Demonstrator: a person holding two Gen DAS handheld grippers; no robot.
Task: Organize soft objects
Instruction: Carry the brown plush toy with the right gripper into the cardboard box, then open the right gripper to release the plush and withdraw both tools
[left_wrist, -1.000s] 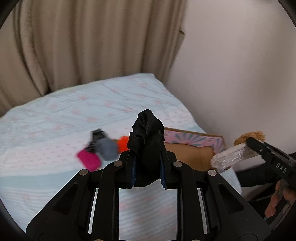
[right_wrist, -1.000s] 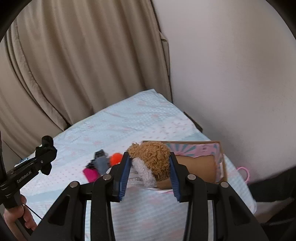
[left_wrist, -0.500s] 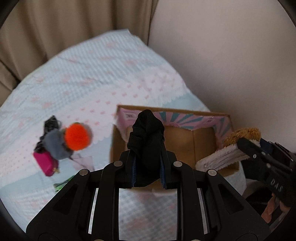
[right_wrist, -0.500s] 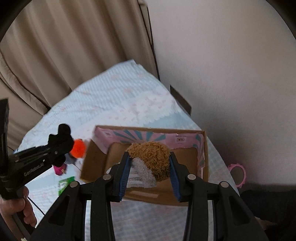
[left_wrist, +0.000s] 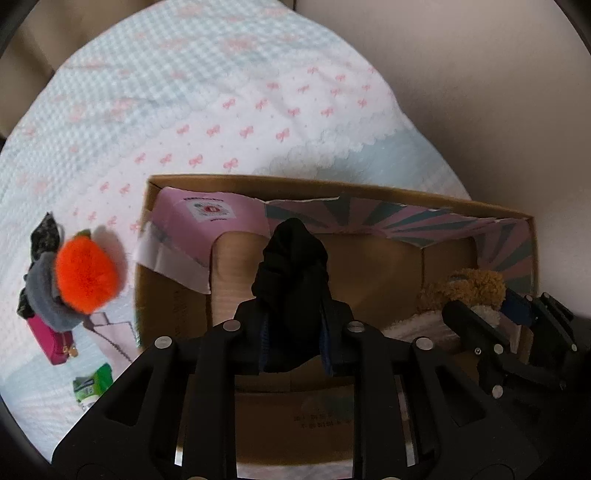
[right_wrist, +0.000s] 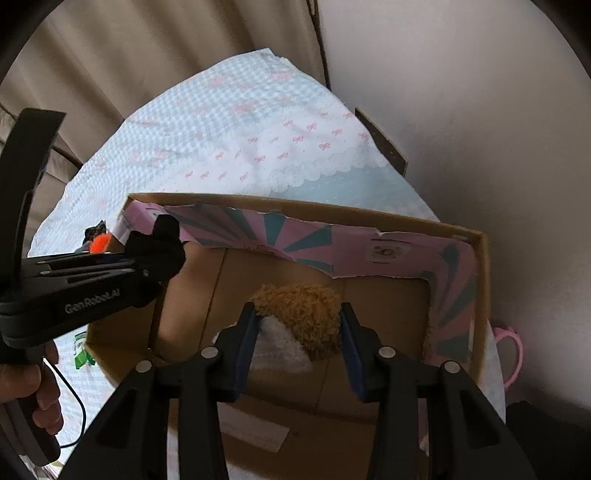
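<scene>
My left gripper (left_wrist: 293, 317) is shut on a bundled black cloth (left_wrist: 291, 258) and holds it over the open cardboard box (left_wrist: 332, 184). My right gripper (right_wrist: 298, 325) is shut on a brown and white plush toy (right_wrist: 299, 317) and holds it above the box floor (right_wrist: 384, 306). The plush (left_wrist: 476, 286) and the right gripper show at the box's right end in the left wrist view. The left gripper (right_wrist: 162, 243) shows at the box's left end in the right wrist view.
On the bedspread (left_wrist: 207, 92) left of the box lie an orange pompom (left_wrist: 86, 280), a grey soft item (left_wrist: 46, 295), a magenta pouch (left_wrist: 50, 338), a dark patterned cloth (left_wrist: 44, 236) and a green packet (left_wrist: 92, 387). A pink ring (right_wrist: 511, 350) lies right of the box. The wall (right_wrist: 480, 110) is close on the right.
Both grippers moved forward and down over the box with their loads still held. The box now fills the lower view and the curtain has left the left wrist view.
</scene>
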